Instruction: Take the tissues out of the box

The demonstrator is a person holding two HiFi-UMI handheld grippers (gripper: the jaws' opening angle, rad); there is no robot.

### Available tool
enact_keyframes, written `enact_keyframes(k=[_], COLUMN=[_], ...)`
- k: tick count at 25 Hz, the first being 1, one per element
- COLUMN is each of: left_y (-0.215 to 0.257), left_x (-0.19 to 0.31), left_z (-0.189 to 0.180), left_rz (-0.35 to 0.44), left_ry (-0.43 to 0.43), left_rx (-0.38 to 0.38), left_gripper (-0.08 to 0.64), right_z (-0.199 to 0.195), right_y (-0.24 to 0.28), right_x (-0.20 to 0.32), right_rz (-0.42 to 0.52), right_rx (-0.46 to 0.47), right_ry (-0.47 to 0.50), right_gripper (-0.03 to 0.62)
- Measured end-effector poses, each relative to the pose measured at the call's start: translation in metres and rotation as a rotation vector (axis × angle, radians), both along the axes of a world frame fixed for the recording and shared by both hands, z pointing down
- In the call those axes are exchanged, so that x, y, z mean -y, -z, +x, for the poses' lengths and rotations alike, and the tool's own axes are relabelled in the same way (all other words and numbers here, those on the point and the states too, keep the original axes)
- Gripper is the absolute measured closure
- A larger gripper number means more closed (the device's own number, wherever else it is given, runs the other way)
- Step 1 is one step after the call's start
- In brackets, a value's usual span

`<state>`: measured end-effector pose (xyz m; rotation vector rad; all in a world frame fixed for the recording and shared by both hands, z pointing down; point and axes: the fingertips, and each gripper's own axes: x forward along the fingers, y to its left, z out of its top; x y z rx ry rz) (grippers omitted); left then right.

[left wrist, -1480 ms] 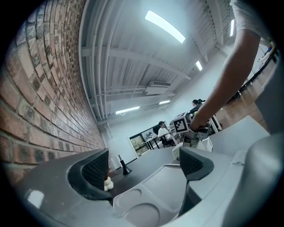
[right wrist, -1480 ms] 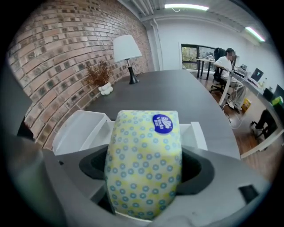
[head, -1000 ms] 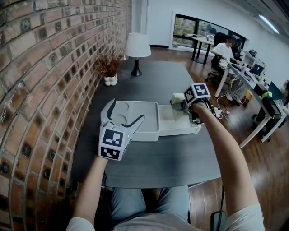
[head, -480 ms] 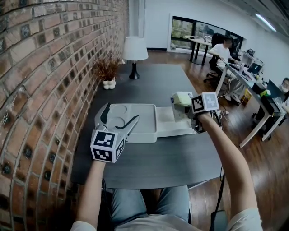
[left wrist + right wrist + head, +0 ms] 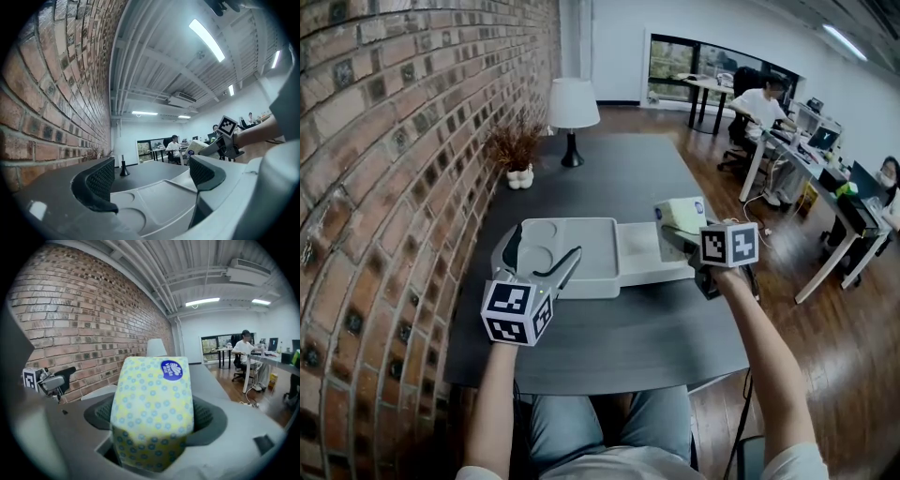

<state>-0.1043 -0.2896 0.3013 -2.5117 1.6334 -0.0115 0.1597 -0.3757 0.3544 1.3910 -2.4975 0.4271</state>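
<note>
My right gripper (image 5: pixel 682 231) is shut on a soft tissue pack (image 5: pixel 682 212), pale yellow with blue dots and a blue round label. It holds the pack in the air above the right end of the shallow white box (image 5: pixel 649 255). In the right gripper view the pack (image 5: pixel 152 401) fills the space between the jaws, standing on end. My left gripper (image 5: pixel 542 255) is open and hovers level over the white tray (image 5: pixel 581 281) with round recesses, nothing between its fingers. In the left gripper view the tray (image 5: pixel 159 201) lies below the open jaws.
A brick wall runs along the table's left side. A white lamp (image 5: pixel 572 105) and a small potted plant (image 5: pixel 515 150) stand at the far end of the dark table (image 5: pixel 619 328). Office desks with seated people are at the back right.
My right gripper has lifted the tissue pack up out of the white box and drawn it right and nearer. The left gripper has stayed over the tray, rolling a little.
</note>
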Motion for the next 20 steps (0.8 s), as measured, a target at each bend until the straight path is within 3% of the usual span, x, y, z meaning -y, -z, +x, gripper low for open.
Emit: enact_keyframes(k=[6,15,20], left_y=[-0.014,-0.016,-0.020], left_x=[-0.001,-0.009,-0.017], left_z=[-0.003,-0.006,-0.003], left_rz=[-0.016,0.021,0.028], left_ry=[0.015,0.045,0.054], left_rx=[0.001,-0.015,-0.019], left_gripper=[0.072,0.074,0.075], right_z=[0.000,0.015,0.015], right_y=[0.005,0.023,0.017], right_x=[-0.020,-0.052,-0.075], right_rz=[0.128,0.321,0.370], right_rx=[-0.003,0.045,0.047], right_ry=[-0.015,-0.145,-0.178], right_gripper=[0.166,0.166,0.166])
